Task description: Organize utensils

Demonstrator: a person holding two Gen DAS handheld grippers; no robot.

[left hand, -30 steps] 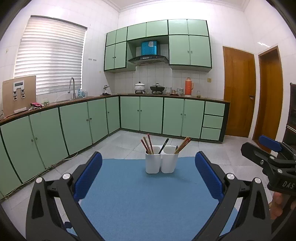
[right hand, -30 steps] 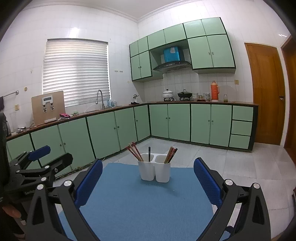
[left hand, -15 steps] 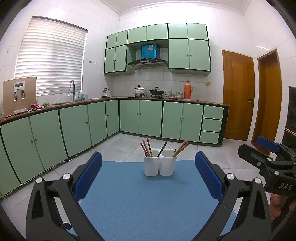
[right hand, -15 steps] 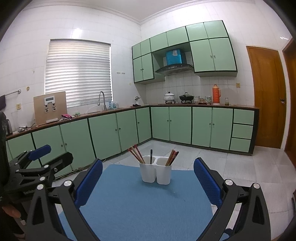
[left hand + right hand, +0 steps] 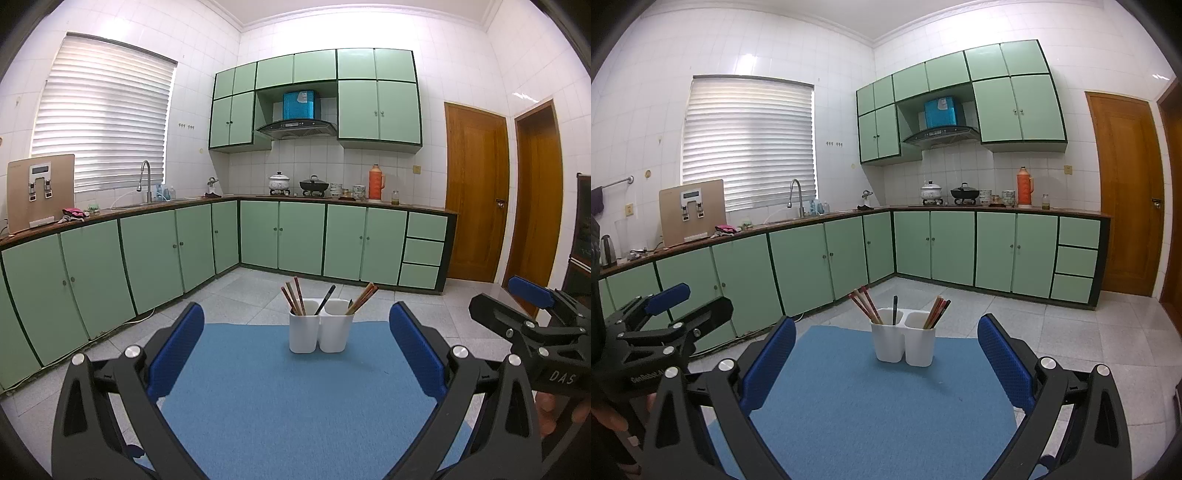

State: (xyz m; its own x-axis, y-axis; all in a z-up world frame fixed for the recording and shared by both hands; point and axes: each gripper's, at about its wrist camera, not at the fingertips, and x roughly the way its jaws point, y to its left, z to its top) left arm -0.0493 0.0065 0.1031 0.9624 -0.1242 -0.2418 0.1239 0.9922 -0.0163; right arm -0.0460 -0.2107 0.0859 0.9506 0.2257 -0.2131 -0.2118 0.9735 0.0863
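A white two-compartment holder (image 5: pixel 320 331) stands upright at the far end of a blue mat (image 5: pixel 295 398); it also shows in the right wrist view (image 5: pixel 903 340). Its left compartment holds reddish-brown chopsticks (image 5: pixel 293 295) and a black utensil (image 5: pixel 325 298); its right compartment holds more chopsticks (image 5: pixel 362 297). My left gripper (image 5: pixel 295 354) is open and empty, held back from the holder above the mat. My right gripper (image 5: pixel 885 360) is open and empty too, beside the left one. Each gripper shows at the edge of the other's view: the right one (image 5: pixel 532 321) and the left one (image 5: pixel 661 317).
The mat (image 5: pixel 879 402) covers a small table in a kitchen. Green cabinets (image 5: pixel 177 254) run along the left and back walls, with tiled floor (image 5: pixel 240 295) between. Wooden doors (image 5: pixel 476 214) stand at the right.
Both grippers have tilted or risen slightly, so the holder sits a little lower in both views. Nothing on the mat has moved and both grippers stay open.
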